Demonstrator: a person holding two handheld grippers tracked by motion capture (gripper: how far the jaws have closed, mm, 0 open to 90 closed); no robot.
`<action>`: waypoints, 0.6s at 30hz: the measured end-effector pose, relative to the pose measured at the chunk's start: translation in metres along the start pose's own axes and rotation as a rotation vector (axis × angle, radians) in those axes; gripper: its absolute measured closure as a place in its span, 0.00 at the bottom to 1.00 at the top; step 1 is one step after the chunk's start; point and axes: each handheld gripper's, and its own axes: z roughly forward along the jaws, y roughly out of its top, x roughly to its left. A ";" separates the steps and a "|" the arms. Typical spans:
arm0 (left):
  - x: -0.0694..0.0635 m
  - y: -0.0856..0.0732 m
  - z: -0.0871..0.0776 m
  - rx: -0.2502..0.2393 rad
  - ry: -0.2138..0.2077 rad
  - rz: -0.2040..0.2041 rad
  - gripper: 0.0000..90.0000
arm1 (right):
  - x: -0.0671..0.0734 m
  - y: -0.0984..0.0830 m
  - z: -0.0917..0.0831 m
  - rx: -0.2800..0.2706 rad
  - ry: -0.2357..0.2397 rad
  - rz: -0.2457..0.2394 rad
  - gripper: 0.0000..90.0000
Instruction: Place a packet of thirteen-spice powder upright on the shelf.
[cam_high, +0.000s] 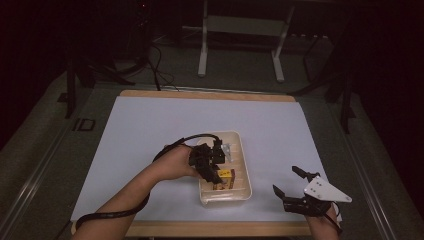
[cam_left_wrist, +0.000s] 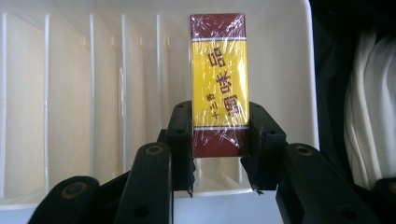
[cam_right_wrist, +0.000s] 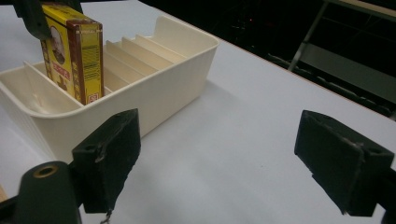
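A yellow and maroon box (cam_left_wrist: 218, 84) wrapped in clear film stands upright inside a cream slotted tray (cam_high: 243, 165), near its front end. My left gripper (cam_left_wrist: 220, 140) is shut on the box's lower end, one pad on each narrow side. In the high view the left gripper (cam_high: 214, 167) reaches down into the tray from the left, over the box (cam_high: 225, 175). The right gripper view has the box (cam_right_wrist: 74, 51) leaning in one of the tray's (cam_right_wrist: 154, 100) front slots. My right gripper (cam_high: 292, 185) rests open on the table to the tray's right, with nothing between its jaws (cam_right_wrist: 217, 163).
The tray sits on a pale blue mat (cam_high: 150, 130) over a wooden table. A small metal clip-like item (cam_high: 228, 150) lies further back in the tray. Dark frames and cables stand beyond the table's far edge (cam_high: 205, 94).
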 end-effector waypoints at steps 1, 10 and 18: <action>-0.001 0.000 0.000 -0.004 0.011 0.006 0.74 | 0.000 0.000 0.000 -0.001 0.000 0.000 0.16; -0.002 -0.003 -0.016 -0.040 0.020 -0.011 0.73 | 0.000 0.000 0.000 0.003 -0.001 0.002 0.16; -0.004 -0.012 -0.038 -0.100 0.017 -0.070 0.70 | 0.000 0.000 0.000 0.003 -0.001 0.004 0.16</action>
